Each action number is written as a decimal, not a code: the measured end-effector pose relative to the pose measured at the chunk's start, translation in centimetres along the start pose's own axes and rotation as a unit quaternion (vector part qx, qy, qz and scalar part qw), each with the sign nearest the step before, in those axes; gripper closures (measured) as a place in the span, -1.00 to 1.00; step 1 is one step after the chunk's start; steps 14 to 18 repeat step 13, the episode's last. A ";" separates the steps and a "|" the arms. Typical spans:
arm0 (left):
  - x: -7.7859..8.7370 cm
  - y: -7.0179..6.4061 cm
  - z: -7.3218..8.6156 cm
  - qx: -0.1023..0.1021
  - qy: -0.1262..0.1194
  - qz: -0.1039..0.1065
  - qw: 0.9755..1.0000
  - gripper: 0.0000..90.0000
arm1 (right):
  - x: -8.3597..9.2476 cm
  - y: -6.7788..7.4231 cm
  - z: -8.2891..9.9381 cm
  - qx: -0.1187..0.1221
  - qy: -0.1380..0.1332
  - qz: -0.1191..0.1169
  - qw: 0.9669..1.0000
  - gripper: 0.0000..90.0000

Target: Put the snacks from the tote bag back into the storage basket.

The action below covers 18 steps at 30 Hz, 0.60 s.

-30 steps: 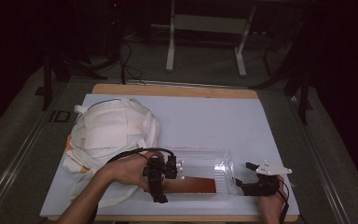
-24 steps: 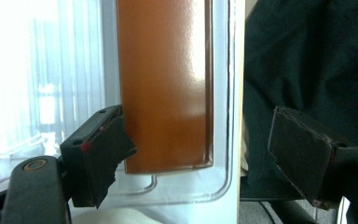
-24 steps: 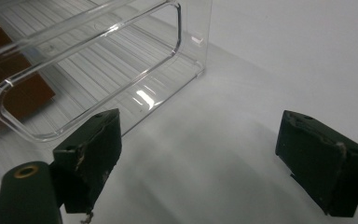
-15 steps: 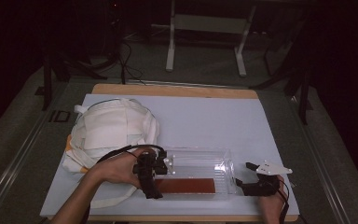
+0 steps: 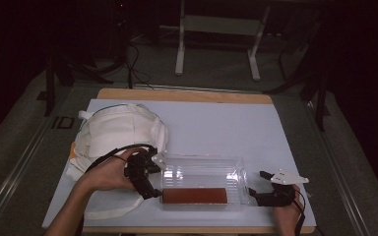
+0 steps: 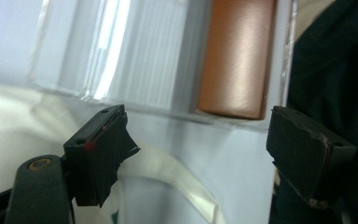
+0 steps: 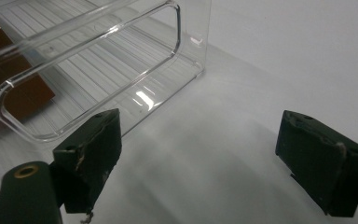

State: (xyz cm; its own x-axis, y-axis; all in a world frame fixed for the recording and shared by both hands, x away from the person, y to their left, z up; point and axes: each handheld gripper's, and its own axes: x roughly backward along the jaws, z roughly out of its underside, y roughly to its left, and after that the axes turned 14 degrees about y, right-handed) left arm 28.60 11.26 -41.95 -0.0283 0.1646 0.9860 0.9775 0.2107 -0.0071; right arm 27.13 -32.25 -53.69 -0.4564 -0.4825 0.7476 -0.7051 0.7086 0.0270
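Observation:
A clear plastic container (image 5: 202,169) lies near the table's front edge, and a brown bar (image 5: 194,195) rests along its near side. My left gripper (image 5: 153,179) is at the container's left end, open. In the left gripper view its jaws (image 6: 205,135) are spread with nothing between them, and the bar's end (image 6: 235,56) lies just ahead behind the container wall. My right gripper (image 5: 257,184) is at the container's right end, also open. In the right gripper view (image 7: 209,144) the container's rim (image 7: 98,60) is just past the left jaw.
A white cloth bag (image 5: 118,130) lies on the left of the white table mat (image 5: 216,128), with a strap (image 6: 182,182) under my left gripper. The person's hands come in from the front edge. Metal stand legs (image 5: 216,29) rise beyond the table.
My left gripper has drawn back to the left, from over the bar's left part to the container's left end. The bar, the container and the right gripper have stayed put.

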 end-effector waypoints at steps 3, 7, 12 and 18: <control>0.0 0.4 1.0 0.021 -0.009 -0.014 1.000 -0.52 | 0.0 0.0 0.0 0.000 -0.001 0.000 1.000 -0.68; -0.2 0.4 2.1 0.045 -0.028 -0.027 0.998 -0.51 | 0.0 0.0 0.0 0.000 0.000 0.000 1.000 -0.68; -0.2 0.0 3.2 0.062 -0.057 -0.041 0.996 -0.51 | 0.0 0.0 0.0 0.000 -0.001 0.002 1.000 -0.68; -0.3 -0.7 4.3 0.080 -0.086 -0.048 0.992 -0.51 | 0.0 0.0 0.0 0.000 -0.001 0.002 1.000 -0.68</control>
